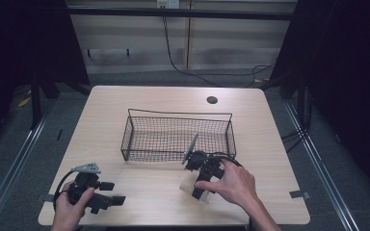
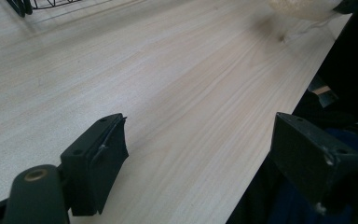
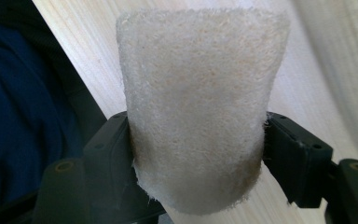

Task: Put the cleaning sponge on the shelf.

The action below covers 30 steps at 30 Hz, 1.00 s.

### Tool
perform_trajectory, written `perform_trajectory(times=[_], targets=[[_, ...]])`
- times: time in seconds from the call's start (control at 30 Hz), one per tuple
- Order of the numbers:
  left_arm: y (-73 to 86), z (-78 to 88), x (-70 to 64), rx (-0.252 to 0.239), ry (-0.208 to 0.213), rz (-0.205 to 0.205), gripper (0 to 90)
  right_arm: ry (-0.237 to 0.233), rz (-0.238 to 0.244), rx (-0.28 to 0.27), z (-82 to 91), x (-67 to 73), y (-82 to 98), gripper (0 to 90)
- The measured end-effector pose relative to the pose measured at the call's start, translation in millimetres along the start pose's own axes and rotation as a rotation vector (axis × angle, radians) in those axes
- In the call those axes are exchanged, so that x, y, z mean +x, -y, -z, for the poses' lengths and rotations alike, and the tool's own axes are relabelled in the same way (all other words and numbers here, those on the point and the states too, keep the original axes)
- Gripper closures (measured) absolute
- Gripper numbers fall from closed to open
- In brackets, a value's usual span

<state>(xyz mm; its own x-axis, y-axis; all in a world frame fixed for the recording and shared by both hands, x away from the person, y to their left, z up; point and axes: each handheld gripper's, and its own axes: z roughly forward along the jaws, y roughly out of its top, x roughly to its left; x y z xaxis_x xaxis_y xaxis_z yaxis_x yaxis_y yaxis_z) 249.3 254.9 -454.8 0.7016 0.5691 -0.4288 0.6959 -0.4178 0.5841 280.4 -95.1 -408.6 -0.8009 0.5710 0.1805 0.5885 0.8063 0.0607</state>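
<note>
A pale, fibrous loofah-like sponge (image 3: 198, 102) stands between the two black jaws of my right gripper (image 3: 198, 163), which is shut on its sides. In the high view the same sponge (image 1: 189, 186) lies low over the table's front, under my right gripper (image 1: 198, 190) and the hand on it. My left gripper (image 1: 118, 193) rests near the front left corner, held in a hand. Its jaws stand wide apart in the left gripper view, with bare wood between the left gripper (image 2: 200, 154) fingers. The sponge (image 2: 300, 8) shows at the top right there.
A black wire basket (image 1: 177, 118) stands mid-table, just behind the right gripper. A round cable hole (image 1: 212, 100) sits at the back. The table's front edge (image 2: 279, 135) runs close to the left gripper, with dark clothing beyond it.
</note>
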Motion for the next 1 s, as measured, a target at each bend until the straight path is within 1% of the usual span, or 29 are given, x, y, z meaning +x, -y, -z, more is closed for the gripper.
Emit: perform_trajectory(times=[0.03, 0.1, 0.2, 0.23, 0.37, 0.47, 0.53, 0.6, 0.67, 0.7, 0.73, 0.8, 0.93, 1.0], targets=[[0.1, -0.2, -0.1, -0.002, -0.002, 0.0, 18.4, 0.006, 0.006, -0.001, 2.2, -0.4, 0.2, 28.5], [0.1, -0.3, -0.2, -0.002, -0.001, 0.0, 18.3, 0.0, -0.002, -0.008, 6.2, -0.4, 0.3, 28.5], [0.0, 0.3, 0.1, 0.0, 0.001, -0.002, 18.4, 0.006, 0.005, -0.014, 11.6, -2.0, 0.6, 28.5], [0.1, 0.1, 0.2, -0.003, -0.001, -0.003, 18.4, 0.007, -0.003, -0.025, 14.9, -2.0, 0.9, 28.5], [0.1, -0.2, 0.0, -0.003, -0.001, 0.0, 18.4, 0.008, 0.0, -0.028, 19.7, -1.8, 0.9, 28.5], [0.1, -0.2, 0.1, -0.003, -0.002, 0.0, 18.4, 0.023, 0.011, -0.037, 24.7, -0.8, 0.7, 28.5], [0.1, 0.1, 0.2, -0.004, -0.003, -0.003, 18.4, 0.041, 0.015, -0.047, 27.0, 0.7, 0.6, 28.5], [0.1, 0.1, 0.1, -0.005, -0.002, -0.001, 18.4, 0.039, 0.016, -0.043, 29.6, 0.8, 0.4, 28.5], [-0.1, 0.3, 0.2, -0.001, 0.003, -0.007, 18.4, 0.036, 0.005, -0.045, 32.2, 1.0, 0.3, 28.5], [-0.1, 0.3, -0.1, -0.002, 0.003, -0.008, 18.4, 0.038, 0.012, -0.041, 33.8, 0.0, 0.3, 28.5], [0.1, -0.1, -0.2, -0.007, 0.001, -0.007, 18.4, 0.039, 0.003, -0.046, 35.2, 0.0, 0.2, 28.5], [0.0, 0.5, 0.1, -0.005, 0.002, -0.007, 18.4, 0.044, 0.002, -0.046, 38.2, -1.6, -0.3, 28.5], [0.0, 0.3, 0.1, -0.005, 0.001, -0.006, 18.3, 0.044, 0.002, -0.037, 40.3, -1.7, -1.1, 28.5], [-0.1, 0.3, 0.0, -0.001, 0.003, -0.004, 18.4, 0.042, -0.002, -0.042, 45.2, -3.8, -1.6, 28.5]])
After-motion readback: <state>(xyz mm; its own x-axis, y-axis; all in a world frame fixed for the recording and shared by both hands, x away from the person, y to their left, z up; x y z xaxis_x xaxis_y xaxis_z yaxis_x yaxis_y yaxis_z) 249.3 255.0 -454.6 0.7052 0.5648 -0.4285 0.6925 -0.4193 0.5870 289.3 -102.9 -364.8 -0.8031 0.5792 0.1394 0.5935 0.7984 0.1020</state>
